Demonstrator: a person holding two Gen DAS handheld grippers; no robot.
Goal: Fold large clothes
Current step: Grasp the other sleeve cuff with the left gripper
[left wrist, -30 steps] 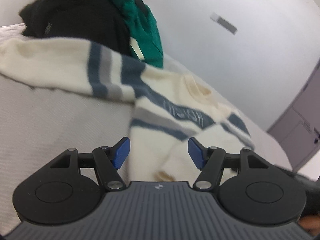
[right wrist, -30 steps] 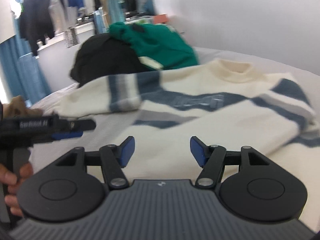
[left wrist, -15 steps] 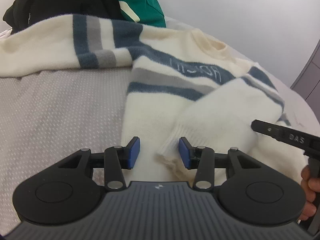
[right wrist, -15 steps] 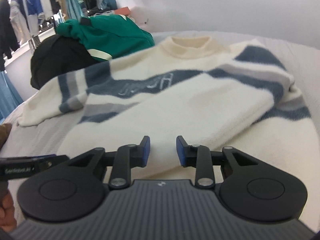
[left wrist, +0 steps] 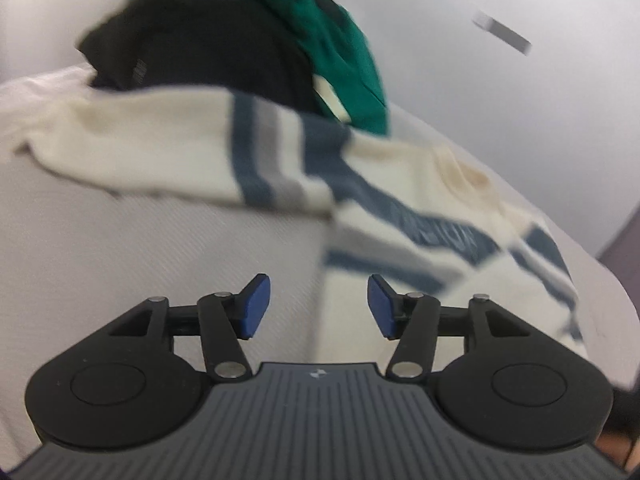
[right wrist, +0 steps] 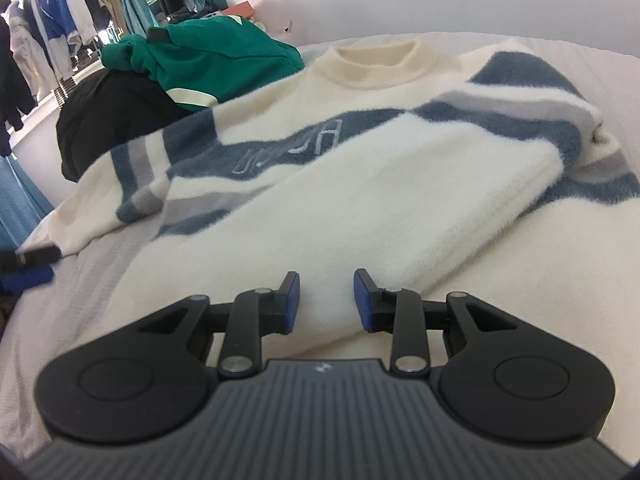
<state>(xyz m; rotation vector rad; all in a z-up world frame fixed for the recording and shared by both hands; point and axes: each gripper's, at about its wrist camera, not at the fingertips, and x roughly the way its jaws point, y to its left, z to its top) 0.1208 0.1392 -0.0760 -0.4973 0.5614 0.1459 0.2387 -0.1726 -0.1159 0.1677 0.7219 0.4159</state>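
A cream sweater [right wrist: 360, 184] with blue and grey stripes lies face up on a grey bed [right wrist: 80, 280]. Its right sleeve is folded across the body; its left sleeve [left wrist: 140, 152] stretches out to the left. My left gripper [left wrist: 316, 306] is open and empty, above the bed at the sweater's left side edge. My right gripper [right wrist: 326, 302] is open, with the cuff end of the folded sleeve lying between its blue pads [right wrist: 291, 298].
A black garment [left wrist: 200, 40] and a green garment [left wrist: 344, 48] are piled behind the sweater; they also show in the right wrist view [right wrist: 224, 52]. A white wall stands behind. Clothes hang on a rack [right wrist: 60, 24] at the far left.
My left gripper has opened wider and swung left, away from the folded sleeve's cuff. My right gripper has opened a little and moved closer over the folded sleeve.
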